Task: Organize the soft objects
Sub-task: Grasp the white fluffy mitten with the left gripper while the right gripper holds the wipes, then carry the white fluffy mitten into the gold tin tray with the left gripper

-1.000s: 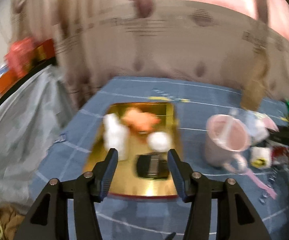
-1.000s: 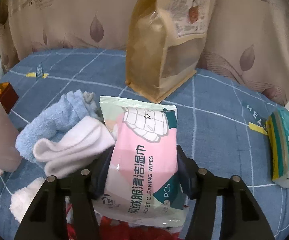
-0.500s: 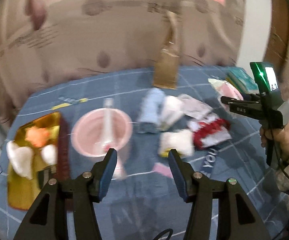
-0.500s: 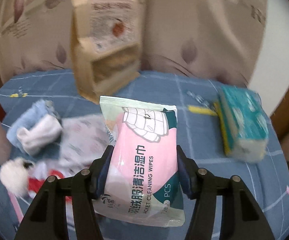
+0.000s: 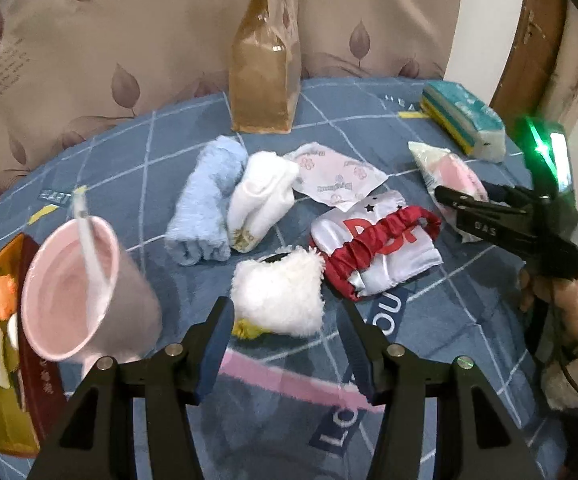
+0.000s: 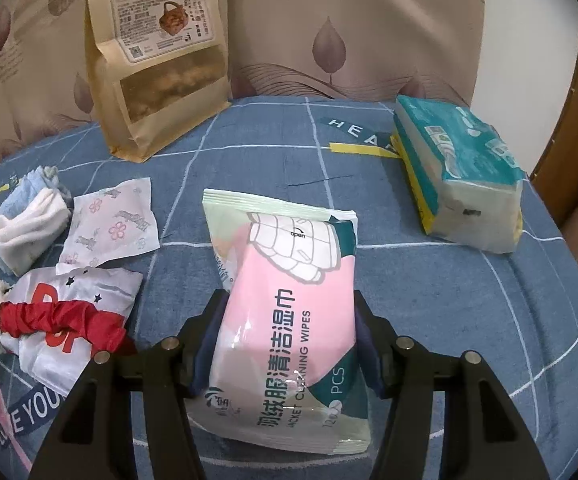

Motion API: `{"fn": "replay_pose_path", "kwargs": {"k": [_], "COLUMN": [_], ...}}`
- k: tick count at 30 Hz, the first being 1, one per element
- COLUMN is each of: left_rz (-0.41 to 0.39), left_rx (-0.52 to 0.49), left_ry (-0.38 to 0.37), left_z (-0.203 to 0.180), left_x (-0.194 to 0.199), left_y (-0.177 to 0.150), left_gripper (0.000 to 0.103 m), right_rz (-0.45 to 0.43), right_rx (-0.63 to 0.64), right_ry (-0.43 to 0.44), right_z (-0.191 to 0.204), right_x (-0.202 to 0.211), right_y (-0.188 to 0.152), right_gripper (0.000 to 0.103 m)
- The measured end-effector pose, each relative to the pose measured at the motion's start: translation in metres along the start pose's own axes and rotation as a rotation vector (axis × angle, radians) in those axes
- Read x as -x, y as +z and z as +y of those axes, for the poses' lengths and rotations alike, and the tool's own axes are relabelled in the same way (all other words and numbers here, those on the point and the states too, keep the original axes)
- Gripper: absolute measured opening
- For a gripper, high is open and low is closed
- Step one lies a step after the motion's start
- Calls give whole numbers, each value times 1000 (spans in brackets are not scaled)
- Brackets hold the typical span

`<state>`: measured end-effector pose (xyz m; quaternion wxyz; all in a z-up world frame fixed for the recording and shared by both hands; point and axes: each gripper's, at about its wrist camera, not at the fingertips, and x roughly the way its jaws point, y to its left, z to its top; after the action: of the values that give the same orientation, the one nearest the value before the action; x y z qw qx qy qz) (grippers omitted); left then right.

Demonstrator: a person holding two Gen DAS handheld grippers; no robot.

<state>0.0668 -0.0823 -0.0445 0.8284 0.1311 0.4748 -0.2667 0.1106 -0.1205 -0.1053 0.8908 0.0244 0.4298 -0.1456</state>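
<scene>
Your right gripper [image 6: 285, 344] is clamped on the pink wipes pack [image 6: 289, 320]. The pack sits between both fingers, its sealed top end projecting well past the tips, above the blue tablecloth [image 6: 469, 292] and near the teal tissue pack [image 6: 461, 172]. Your left gripper [image 5: 285, 344] is spread wide and holds nothing. The white fluffy item [image 5: 279, 294] lies on the cloth just beyond its fingertips, roughly centred on the gap, beside the red-trimmed pouch [image 5: 377, 248].
</scene>
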Motion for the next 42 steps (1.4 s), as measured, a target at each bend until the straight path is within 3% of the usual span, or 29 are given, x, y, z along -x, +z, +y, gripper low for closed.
{"fn": "replay_pose_path", "kwargs": {"k": [8,10,15,33,42], "left_rz": [75,75,60,-66,-116], "left_rx": [34,51,53,68,152], "left_ry": [37,12,16,-14,71], "left_z": [8,12,14,13,59], "left_x": [-44,-46,-39,41,78], "left_y": [7,7,8,5,-5], "left_gripper": [54,46,38,38,38], "right_rz": [15,17,20,23,26], "right_rx": [-2,5,8,14,18], "right_ry": [18,14,17,13,10], "right_z": [-3,-1,0,1,2], "right_x": [-3,-3,-4,-5,-5], "right_y": [-1,0,0,0,-1], "right_gripper": [58,58,60,61,62]}}
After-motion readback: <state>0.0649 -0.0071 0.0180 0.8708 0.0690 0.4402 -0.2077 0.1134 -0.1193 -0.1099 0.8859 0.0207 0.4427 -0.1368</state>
